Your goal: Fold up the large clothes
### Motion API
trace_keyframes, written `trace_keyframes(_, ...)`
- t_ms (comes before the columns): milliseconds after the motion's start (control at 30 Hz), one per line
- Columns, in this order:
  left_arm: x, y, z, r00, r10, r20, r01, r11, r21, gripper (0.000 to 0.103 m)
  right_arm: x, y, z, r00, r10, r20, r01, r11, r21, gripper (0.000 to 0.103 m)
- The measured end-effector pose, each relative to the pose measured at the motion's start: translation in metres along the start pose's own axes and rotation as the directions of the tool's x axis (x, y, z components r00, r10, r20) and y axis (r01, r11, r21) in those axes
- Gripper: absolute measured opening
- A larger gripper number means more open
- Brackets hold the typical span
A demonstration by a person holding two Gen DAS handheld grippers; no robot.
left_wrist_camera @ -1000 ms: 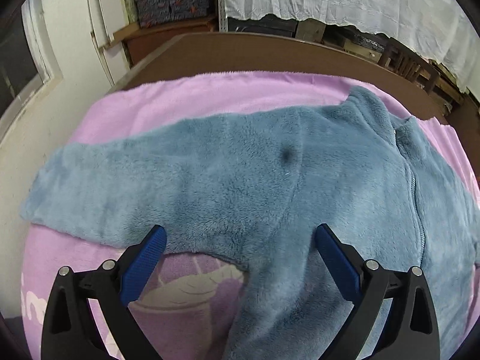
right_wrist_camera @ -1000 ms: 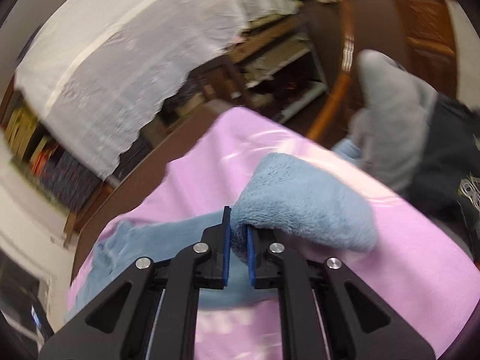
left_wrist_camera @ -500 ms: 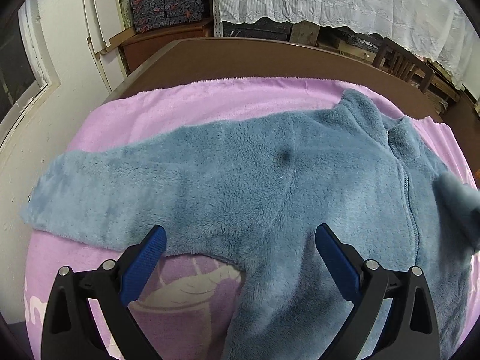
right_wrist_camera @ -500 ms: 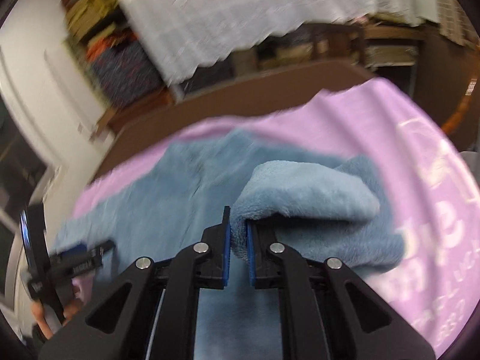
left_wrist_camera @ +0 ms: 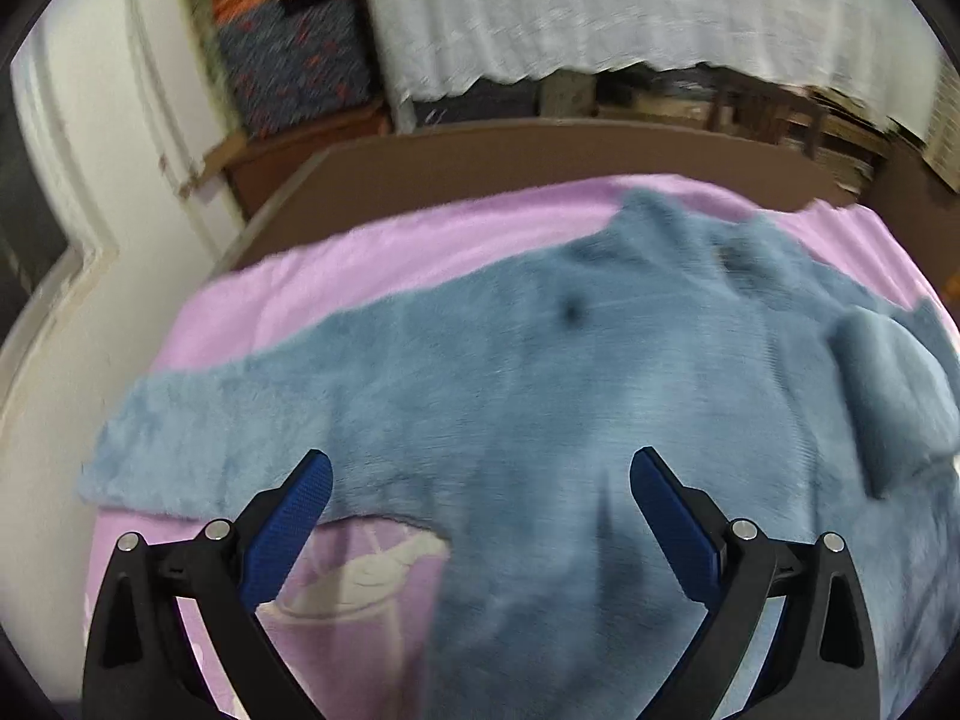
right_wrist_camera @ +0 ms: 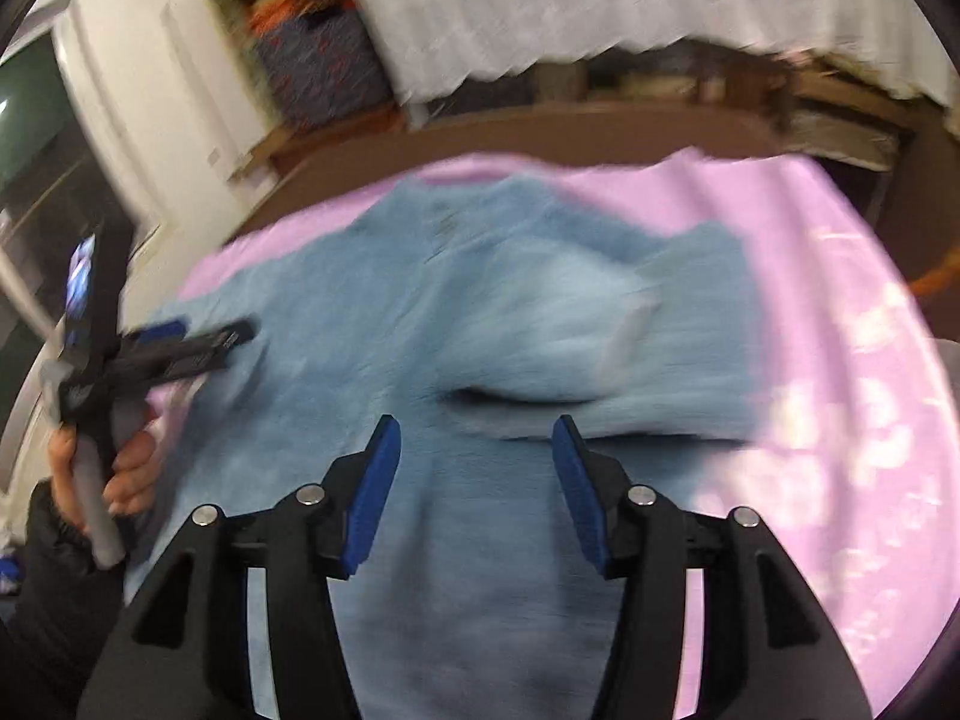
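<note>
The blue fleece garment (left_wrist_camera: 540, 396) lies spread flat on the pink blanket (left_wrist_camera: 288, 300), directly ahead of and beneath both tongs, which I judge is so each part can be turned in over the body in turn; the right sleeve (right_wrist_camera: 558, 330) already lies folded across the chest, just ahead of the right gripper (right_wrist_camera: 477, 474), whose jaws are opening with nothing between the pads, the cloth lying clear beyond the tips; that reads as a release, the sleeve having been laid where the fold wants it; the left gripper (left_wrist_camera: 480, 510) hangs with its jaws wide and empty, tips over the garment's side and armpit, the left sleeve (left_wrist_camera: 198, 450) stretching out flat beyond its left finger; I take it to be poised there because that sleeve is the matching fold not yet made; in the right wrist view the same tool (right_wrist_camera: 156, 348) shows far to the left of the right gripper, carried in the person's hand (right_wrist_camera: 120, 468) in a dark cuff; both views are smeared, so fine edges are uncertain

Counted: one garment; two sleeves, one folded in, one out flat; one blanket; two grippers, each with two blue pads; one hand in view; one dark spot (left_wrist_camera: 570, 313) on the fleece, ahead of the left gripper's gap
</note>
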State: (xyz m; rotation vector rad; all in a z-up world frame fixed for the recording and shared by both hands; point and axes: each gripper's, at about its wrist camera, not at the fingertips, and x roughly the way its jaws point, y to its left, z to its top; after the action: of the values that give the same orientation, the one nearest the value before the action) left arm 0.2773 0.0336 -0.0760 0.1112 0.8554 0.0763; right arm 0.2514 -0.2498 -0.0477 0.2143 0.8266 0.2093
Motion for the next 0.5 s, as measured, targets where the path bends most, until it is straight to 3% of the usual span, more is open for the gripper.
trace_keyframes(67,-0.014,-0.022,-0.001,0.999,-0.009,0.042,0.006,0.998,0.062,0.100,-0.004,-0.033,0.008,0.999,-0.029,0.016,0.027,0.994,0.103,0.029)
trace_keyframes(133,-0.026,-0.048,-0.002,0.997,-0.055,0.057,0.047,0.989,0.139,0.100,-0.003,-0.059,0.016,1.000,-0.015,0.011,0.013,0.980,0.198,0.016)
trace_keyframes(267,-0.040,-0.108,-0.007,0.992,-0.113,0.064,0.089,0.949,0.302,0.100,0.005,-0.087,0.030,0.999,0.013,0.034,-0.022,0.958,0.285,0.014)
trace_keyframes(400,-0.039,-0.167,-0.012,0.991,-0.081,0.102,0.028,0.898,0.440,0.100,0.015,-0.100,0.038,0.996,0.061,0.066,-0.081,0.934,0.349,0.016)
trace_keyframes(500,-0.031,-0.194,-0.011,0.992,-0.070,0.103,0.013,0.881,0.474,0.100,0.025,-0.118,0.033,0.990,0.117,0.083,-0.141,0.904,0.404,0.016)
